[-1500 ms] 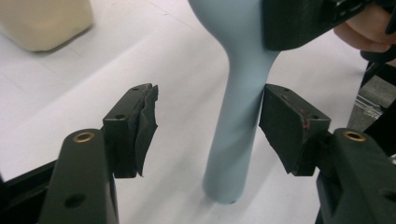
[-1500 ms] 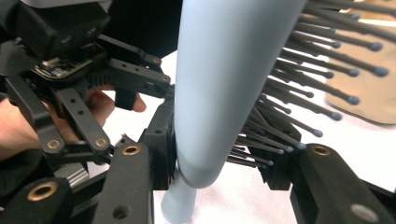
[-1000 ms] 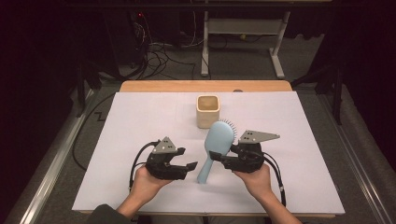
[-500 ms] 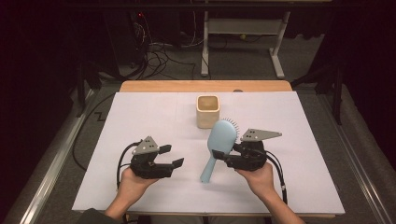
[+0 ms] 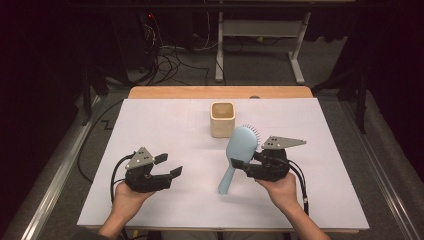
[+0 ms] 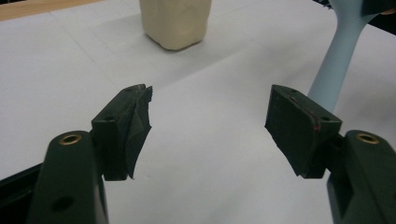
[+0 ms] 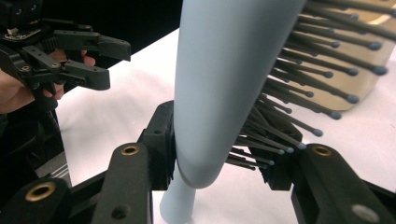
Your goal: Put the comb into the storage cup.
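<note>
I'm sitting in some kind of lab: white-covered table (image 5: 150,125), cables (image 5: 170,57) trailing over grey carpet (image 5: 260,70), metal desk frame (image 5: 260,30) behind.

Pale blue, cream and black on white

We see a pale blue hairbrush (image 5: 239,152) with dark bristles, a cream cup (image 5: 222,119), black grippers and a white table cover (image 5: 165,125).

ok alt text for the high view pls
The right tool grips a light blue hairbrush above a white table, its handle pointing down toward the person. The left tool hangs open and empty beside it; a cream cup stands farther back.
</note>
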A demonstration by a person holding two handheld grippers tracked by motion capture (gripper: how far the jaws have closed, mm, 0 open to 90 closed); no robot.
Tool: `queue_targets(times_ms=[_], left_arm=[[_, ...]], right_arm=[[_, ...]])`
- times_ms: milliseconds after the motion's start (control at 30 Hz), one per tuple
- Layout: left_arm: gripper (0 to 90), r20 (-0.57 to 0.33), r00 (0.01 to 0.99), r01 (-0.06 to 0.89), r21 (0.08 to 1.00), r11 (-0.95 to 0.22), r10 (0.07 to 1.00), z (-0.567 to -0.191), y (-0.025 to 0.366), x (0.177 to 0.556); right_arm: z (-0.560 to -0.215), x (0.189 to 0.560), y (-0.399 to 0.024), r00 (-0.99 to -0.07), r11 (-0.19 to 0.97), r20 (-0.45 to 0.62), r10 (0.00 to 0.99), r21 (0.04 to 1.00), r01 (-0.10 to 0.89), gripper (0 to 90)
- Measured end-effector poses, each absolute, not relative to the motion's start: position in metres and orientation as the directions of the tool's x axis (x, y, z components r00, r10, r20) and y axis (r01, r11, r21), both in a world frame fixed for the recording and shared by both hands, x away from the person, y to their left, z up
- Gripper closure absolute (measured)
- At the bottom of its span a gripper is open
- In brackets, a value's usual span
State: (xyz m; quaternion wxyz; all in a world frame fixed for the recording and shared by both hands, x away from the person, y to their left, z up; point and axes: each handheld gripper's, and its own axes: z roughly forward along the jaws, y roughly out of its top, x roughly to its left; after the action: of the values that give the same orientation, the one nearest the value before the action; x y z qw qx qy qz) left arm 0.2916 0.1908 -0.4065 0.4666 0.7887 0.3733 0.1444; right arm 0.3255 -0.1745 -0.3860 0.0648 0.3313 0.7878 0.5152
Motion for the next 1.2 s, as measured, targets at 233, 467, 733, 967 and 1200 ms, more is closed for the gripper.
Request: queue_targets(times_ms=[233,467,733,967,1200], left_arm=[[31.1,-0.116,0.665,0.449,0.851,-0.271,0.738,-0.408,0.203,0.288],[31.1,-0.121,0.645,0.451,0.858,-0.248,0.754,-0.412,0.218,0.283],[31.2,-0.139,0.608,0.466,0.859,-0.21,0.782,-0.421,0.238,0.278],[31.5,-0.14,0.586,0.472,0.859,-0.196,0.798,-0.426,0.25,0.274],[31.5,-0.129,0.562,0.482,0.854,-0.197,0.817,-0.432,0.259,0.272]], right_arm=[[-0.384,0.325,-0.175,-0.772,0.247,0.249,0.585,0.852,0.461,55.7],[-0.381,0.327,-0.175,-0.772,0.248,0.247,0.586,0.852,0.461,55.7],[-0.378,0.328,-0.178,-0.77,0.251,0.244,0.59,0.851,0.462,55.5],[-0.377,0.33,-0.18,-0.764,0.253,0.241,0.599,0.848,0.466,55.5],[-0.374,0.331,-0.184,-0.758,0.251,0.236,0.608,0.848,0.466,55.4]])
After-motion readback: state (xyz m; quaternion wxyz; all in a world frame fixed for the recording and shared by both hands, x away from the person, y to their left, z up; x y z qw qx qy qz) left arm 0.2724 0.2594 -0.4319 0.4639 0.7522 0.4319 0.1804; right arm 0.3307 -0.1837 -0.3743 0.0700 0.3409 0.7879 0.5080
